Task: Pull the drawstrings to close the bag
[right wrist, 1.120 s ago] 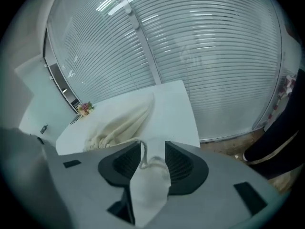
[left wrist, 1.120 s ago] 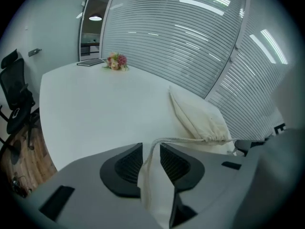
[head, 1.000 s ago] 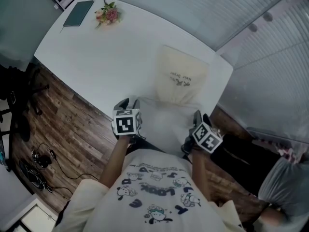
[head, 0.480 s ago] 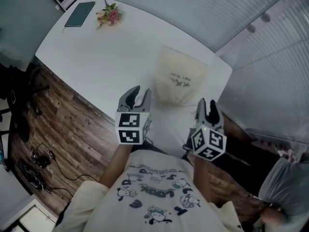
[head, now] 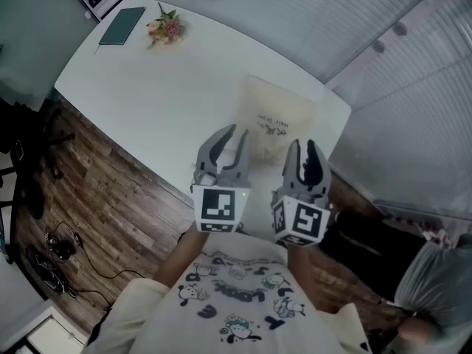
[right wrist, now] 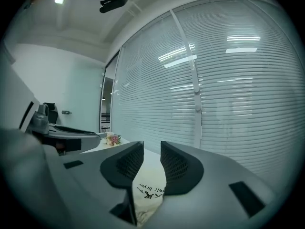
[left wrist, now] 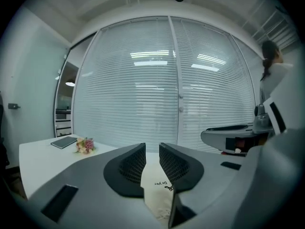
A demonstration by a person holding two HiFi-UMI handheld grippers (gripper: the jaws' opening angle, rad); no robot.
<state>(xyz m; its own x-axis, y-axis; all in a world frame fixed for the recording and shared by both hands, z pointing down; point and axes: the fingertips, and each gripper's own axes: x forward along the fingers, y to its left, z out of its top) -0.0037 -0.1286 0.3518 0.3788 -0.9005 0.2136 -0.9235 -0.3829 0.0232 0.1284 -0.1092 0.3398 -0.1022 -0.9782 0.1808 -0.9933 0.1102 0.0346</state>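
Grey grippers (head: 234, 133) (head: 303, 146) — higher, jaws closer, empty

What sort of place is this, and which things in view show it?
Probably an office or meeting room: a large white table, slatted blinds along the wall, and a dark notebook beside a small bouquet.

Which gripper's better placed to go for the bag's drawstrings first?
Right, marginally: in the head view the right gripper overlaps the near edge of the bag, while the left gripper hangs off its left corner. Both jaws, just partly closed, are empty.
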